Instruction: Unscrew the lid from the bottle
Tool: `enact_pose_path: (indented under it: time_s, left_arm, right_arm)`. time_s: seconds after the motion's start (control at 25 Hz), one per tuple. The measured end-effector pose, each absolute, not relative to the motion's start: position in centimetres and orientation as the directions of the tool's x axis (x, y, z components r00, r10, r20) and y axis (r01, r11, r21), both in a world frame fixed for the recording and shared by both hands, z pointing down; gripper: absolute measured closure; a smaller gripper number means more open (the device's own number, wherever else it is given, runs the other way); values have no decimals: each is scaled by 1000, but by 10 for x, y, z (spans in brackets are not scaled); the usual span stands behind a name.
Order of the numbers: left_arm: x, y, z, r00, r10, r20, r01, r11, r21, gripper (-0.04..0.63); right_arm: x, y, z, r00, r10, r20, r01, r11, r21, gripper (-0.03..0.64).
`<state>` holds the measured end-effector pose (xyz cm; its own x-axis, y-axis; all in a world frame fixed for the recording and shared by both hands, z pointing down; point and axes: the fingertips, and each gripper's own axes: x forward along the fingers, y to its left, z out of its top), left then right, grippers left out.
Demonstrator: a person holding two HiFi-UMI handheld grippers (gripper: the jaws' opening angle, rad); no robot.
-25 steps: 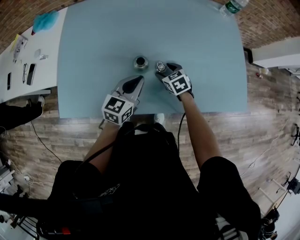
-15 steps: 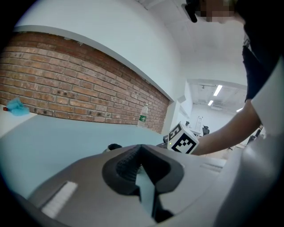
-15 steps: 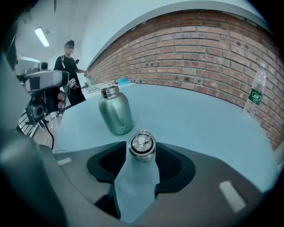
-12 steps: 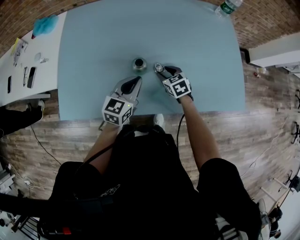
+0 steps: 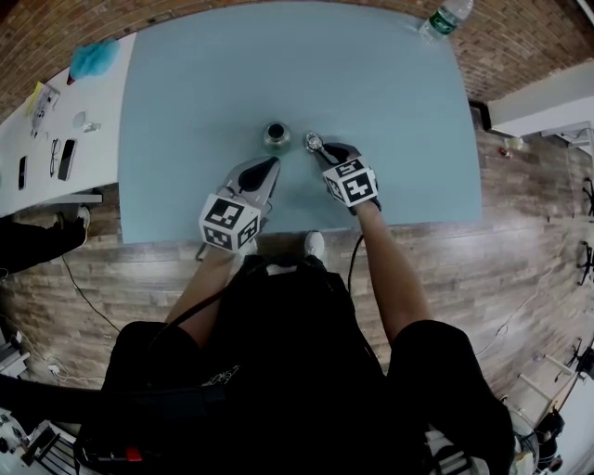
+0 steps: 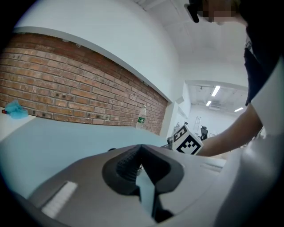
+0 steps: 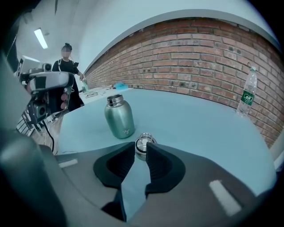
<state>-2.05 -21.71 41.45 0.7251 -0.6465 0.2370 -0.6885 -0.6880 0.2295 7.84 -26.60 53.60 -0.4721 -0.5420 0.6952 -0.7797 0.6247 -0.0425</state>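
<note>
Closest to me, by the near edge of the blue bench [image 5: 390, 111], my left tongs [image 5: 267, 167] point out across the top with the jaws pressed together and nothing between them. A little farther in and to the right, my right tongs [image 5: 320, 148] tilt downward. Their jaws have just been closing and now clamp the round metal lid [image 7: 144, 144] at their tips, its open side facing up. I cannot tell whether the lid rests on the bench or hangs just above it. Just beyond, to the left of the lid and apart from it, the green metal bottle [image 7: 120, 116] stands upright with its mouth uncovered, about midway between the left and right edges. Well past it, at the far right corner, a clear plastic water bottle [image 5: 444, 19] stands before the brick wall [image 7: 199, 53]. Off the left edge, a white side bench [image 5: 42, 181] carries a dark phone [image 5: 66, 159] and, farther back, a fluffy blue thing [image 5: 93, 57].
</note>
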Motion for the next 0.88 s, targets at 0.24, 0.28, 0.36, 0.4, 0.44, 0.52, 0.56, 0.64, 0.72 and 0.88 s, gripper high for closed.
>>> enact_pose_path:
  time_s: [0.24,0.28,0.36,0.4,0.44,0.52,0.56,0.64,0.72,0.88]
  left_arm:
    - [-21,-220,405,721,-657,223,-693,-690,209,597]
    - [-22,-220,404,720,-658,220,-694,-690,206,597]
    - [-23,-221,401,719,-661,215,-695,-691,198,597]
    - [-24,-221,399,718,-663,213,-696,-691,195,597]
    - [-25,-221,397,716,-666,210,-698,-690,192,597]
    - [-28,-222,393,711,-674,203,-703,-686,186,597]
    - [-29,-222,391,708,-677,199,-706,-684,182,597]
    - [-31,-222,388,705,-682,193,-709,-683,176,597]
    - [-33,-222,385,704,-685,187,-710,-684,168,597]
    - [-42,-223,379,694,-698,176,-720,-676,158,597]
  right_arm:
    - [79,-270,518,-467,-586,662,-796,604,-27,590]
    - [77,-269,516,-469,-590,657,-797,604,-27,592]
    - [75,-267,511,-473,-597,648,-798,602,-28,599]
    - [74,-265,509,-476,-601,642,-799,600,-30,603]
    - [72,-264,506,-479,-605,635,-800,599,-33,607]
    - [69,-263,499,-492,-616,616,-802,596,-44,614]
    - [67,-263,495,-499,-622,603,-802,595,-51,614]
    - [63,-261,487,-516,-635,575,-800,597,-58,614]
    - [58,-259,478,-532,-645,549,-792,609,-53,614]
    - [51,-259,461,-556,-665,498,-785,617,-52,614]
